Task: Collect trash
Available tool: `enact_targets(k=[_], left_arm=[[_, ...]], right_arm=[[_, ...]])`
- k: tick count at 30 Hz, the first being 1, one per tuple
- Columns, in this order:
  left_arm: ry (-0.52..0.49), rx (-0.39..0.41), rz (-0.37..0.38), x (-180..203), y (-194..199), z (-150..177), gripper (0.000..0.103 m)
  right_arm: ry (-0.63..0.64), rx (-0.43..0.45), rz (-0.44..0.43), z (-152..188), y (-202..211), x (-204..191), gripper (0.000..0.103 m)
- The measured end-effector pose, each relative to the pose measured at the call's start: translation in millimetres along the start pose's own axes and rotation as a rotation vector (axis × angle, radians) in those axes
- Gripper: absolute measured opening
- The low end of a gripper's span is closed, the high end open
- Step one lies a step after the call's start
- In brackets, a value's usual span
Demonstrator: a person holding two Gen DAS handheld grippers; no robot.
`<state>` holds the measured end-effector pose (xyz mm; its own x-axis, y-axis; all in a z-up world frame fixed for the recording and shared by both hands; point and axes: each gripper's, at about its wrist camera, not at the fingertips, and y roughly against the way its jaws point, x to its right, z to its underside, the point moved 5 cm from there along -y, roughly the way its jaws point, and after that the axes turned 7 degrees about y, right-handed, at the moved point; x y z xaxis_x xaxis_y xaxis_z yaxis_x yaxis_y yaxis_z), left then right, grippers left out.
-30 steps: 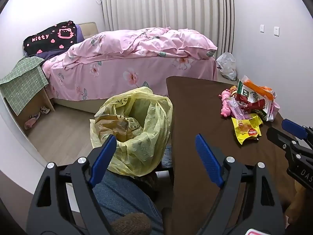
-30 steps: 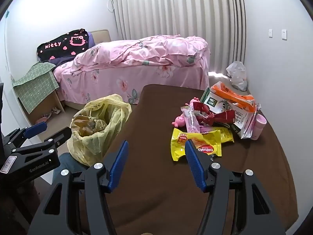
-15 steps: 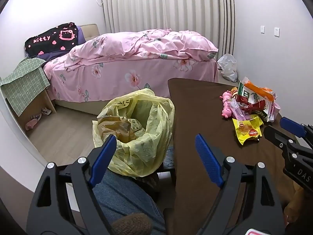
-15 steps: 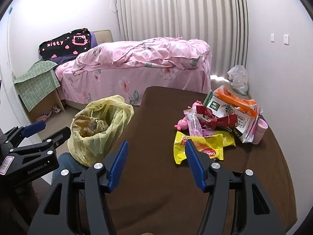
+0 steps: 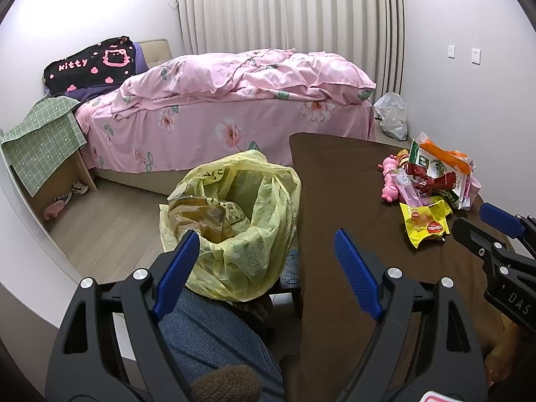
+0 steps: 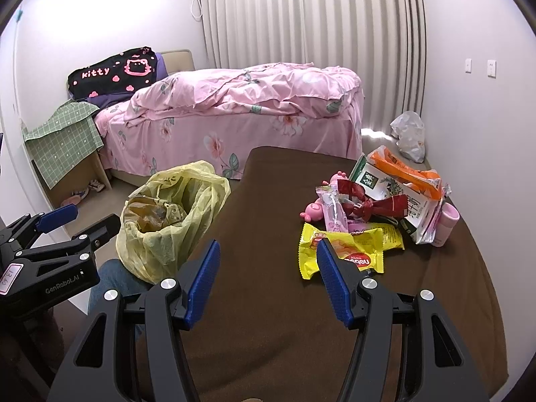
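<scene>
Left wrist view showed the left gripper [image 5: 264, 244] spread wide and empty at the bottom of the frame, hanging over the yellow trash bag [image 5: 241, 221] at centre and the near edge of the brown table [image 5: 335, 181]. The bag stood open just beside the table's left edge. Right wrist view showed the right gripper [image 6: 268, 258] likewise spread and holding nothing, low in the frame above the tabletop. Its right fingertip overlapped the yellow snack wrapper [image 6: 348, 251], right of centre. Behind that lay a heap of packets [image 6: 395, 187] and a pink toy [image 6: 315, 211].
</scene>
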<state>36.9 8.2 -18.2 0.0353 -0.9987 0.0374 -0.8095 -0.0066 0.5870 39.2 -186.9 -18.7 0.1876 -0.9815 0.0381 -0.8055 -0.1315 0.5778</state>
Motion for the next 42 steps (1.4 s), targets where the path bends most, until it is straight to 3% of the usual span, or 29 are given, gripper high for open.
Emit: enact_targets(k=[42], left_arm=[[0.01, -0.002, 0.004, -5.7, -0.3, 3.1, 0.078]], right_arm=[[0.006, -0.005, -0.003, 3.5, -2.4, -1.0, 0.056]])
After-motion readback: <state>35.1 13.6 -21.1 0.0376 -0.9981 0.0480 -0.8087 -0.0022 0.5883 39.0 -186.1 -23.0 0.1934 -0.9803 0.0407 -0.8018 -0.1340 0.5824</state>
